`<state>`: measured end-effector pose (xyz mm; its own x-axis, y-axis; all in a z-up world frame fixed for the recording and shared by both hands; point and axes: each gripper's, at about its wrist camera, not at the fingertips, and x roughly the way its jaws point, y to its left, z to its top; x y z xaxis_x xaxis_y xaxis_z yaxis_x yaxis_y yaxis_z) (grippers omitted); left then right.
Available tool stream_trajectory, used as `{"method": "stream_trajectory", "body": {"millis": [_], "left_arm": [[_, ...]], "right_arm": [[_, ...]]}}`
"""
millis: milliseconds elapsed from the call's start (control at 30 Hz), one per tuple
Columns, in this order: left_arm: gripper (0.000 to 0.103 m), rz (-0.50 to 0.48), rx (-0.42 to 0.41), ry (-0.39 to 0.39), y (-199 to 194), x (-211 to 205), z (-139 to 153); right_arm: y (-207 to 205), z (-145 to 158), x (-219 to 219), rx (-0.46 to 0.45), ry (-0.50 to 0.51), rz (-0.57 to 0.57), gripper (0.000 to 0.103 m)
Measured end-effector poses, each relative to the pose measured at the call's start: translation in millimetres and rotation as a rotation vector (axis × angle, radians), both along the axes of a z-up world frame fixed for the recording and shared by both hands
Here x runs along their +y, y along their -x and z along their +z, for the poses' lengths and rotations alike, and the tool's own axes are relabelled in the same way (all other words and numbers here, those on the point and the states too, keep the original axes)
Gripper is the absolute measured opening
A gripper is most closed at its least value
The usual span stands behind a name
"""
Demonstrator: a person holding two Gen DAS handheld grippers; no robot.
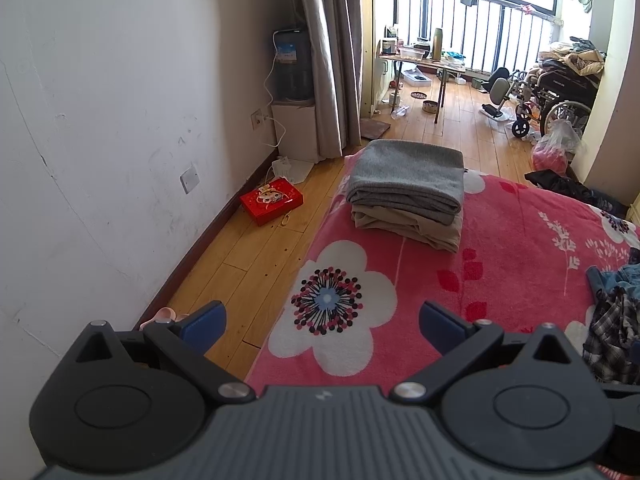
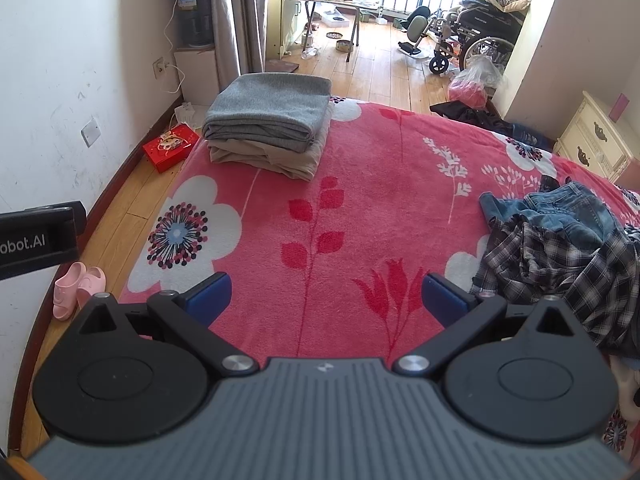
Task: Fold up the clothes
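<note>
A folded grey garment (image 1: pixel 406 176) (image 2: pixel 268 110) lies on top of a folded beige one (image 1: pixel 412 226) (image 2: pixel 272 160) at the far left corner of the bed. A loose heap with a plaid shirt (image 2: pixel 560 264) (image 1: pixel 612 336) and blue jeans (image 2: pixel 560 204) (image 1: pixel 616 278) sits on the right of the bed. My left gripper (image 1: pixel 322 326) is open over the bed's left edge, holding nothing. Over the middle of the bed my right gripper (image 2: pixel 326 298) also stands open and empty, left of the heap.
The bed wears a pink floral blanket (image 2: pixel 360 200) (image 1: pixel 500 240). Beside it on the wooden floor lie a red box (image 1: pixel 272 200) (image 2: pixel 170 148) and pink slippers (image 2: pixel 78 286). A dark garment (image 2: pixel 468 114), a cream nightstand (image 2: pixel 596 140) and a wheelchair (image 2: pixel 472 36) stand beyond.
</note>
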<state>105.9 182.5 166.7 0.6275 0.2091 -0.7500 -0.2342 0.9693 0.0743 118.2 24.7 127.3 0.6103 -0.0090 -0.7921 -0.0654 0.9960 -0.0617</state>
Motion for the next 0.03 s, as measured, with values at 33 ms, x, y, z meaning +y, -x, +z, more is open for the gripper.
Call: {"method": "stream_trajectory", "body": {"millis": [33], "left_arm": [[0.103,0.0,0.0,-0.001,-0.1,0.0,0.1]], "right_arm": [[0.1,0.2,-0.1,0.0,0.0,-0.001,0.102]]}}
